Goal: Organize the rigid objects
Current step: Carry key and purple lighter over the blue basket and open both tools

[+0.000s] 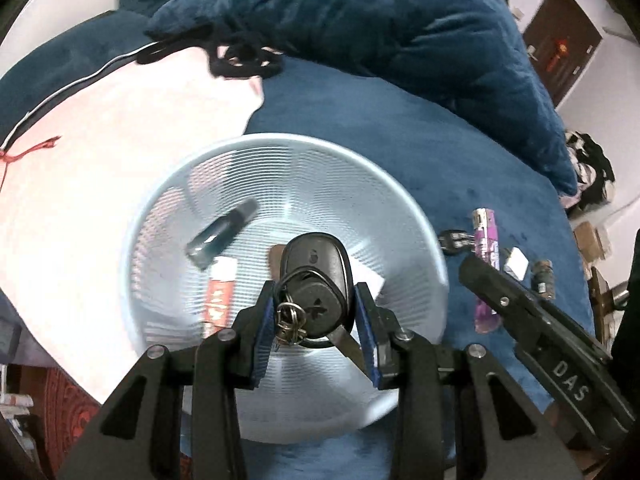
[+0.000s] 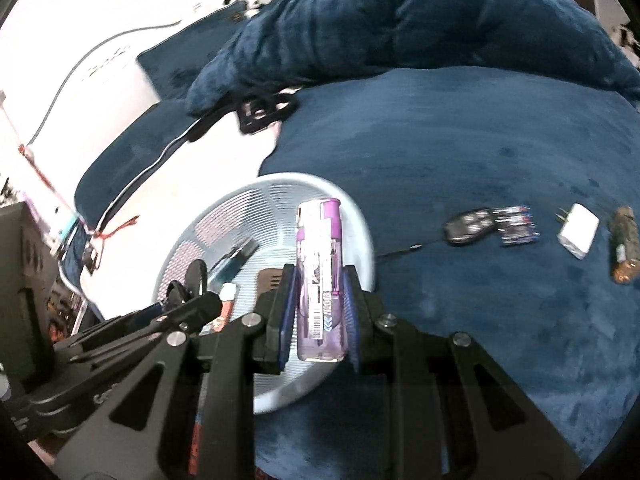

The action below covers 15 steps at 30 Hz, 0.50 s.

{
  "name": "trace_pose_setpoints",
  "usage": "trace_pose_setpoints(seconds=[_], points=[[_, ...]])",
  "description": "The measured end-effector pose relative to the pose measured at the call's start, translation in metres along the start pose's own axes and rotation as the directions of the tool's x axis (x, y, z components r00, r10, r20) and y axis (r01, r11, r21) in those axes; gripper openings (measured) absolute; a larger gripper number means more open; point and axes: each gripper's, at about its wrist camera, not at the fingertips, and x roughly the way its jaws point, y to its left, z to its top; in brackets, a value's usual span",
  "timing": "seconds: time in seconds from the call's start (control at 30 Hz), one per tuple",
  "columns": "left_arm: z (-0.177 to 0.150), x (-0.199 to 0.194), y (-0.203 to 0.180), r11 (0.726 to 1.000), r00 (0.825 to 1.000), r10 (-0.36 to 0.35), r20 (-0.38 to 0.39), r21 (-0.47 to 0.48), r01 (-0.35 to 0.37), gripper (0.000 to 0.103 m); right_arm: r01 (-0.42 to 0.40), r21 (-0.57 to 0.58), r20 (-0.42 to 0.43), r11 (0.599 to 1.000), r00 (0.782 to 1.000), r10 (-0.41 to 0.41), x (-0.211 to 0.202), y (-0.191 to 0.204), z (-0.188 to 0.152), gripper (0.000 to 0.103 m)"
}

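Left gripper [image 1: 316,312] — jaws clamped on a black car key fob [image 1: 316,276] with its ring of keys, held over the pale mesh basket [image 1: 400,200]; right gripper [image 2: 320,308] clamped on an upright purple lighter [image 2: 320,276] at the basket's near right rim. Step in hand, by judgement: carrying both items to the basket, which already holds a dark pen-like stick [image 1: 222,234] and a red-and-white tube [image 1: 219,296]. Next — lower, open, then fetch the second key fob [image 2: 468,226], white charger plug [image 2: 580,230] and brown vial [image 2: 624,246] lying far right on the blue blanket [image 2: 460,140].

Left gripper [image 1: 316,312] pointing steeply downward, blue pads clamped on something dark, right gripper [image 2: 320,300] at its three o'clock, angled down, jaws closed on a slim upright item
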Motion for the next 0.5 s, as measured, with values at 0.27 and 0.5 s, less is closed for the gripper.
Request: trace_pose_setpoints(seconds=[0.27, 0.5], points=[[-0.005, 0.014, 0.021, 0.999, 0.999, 0.031, -0.042, -0.025, -0.032, 0.038, -0.067, -0.016, -0.092, 0.998, 0.994, 0.065, 0.023, 0.015, -0.005, 0.022], [-0.007, 0.019, 0.018, 0.999, 0.998, 0.042, -0.053, -0.013, -0.043, 0.038, -0.079, -0.029, -0.13, 0.996, 0.989, 0.075, 0.028, 0.018, -0.009, 0.022]])
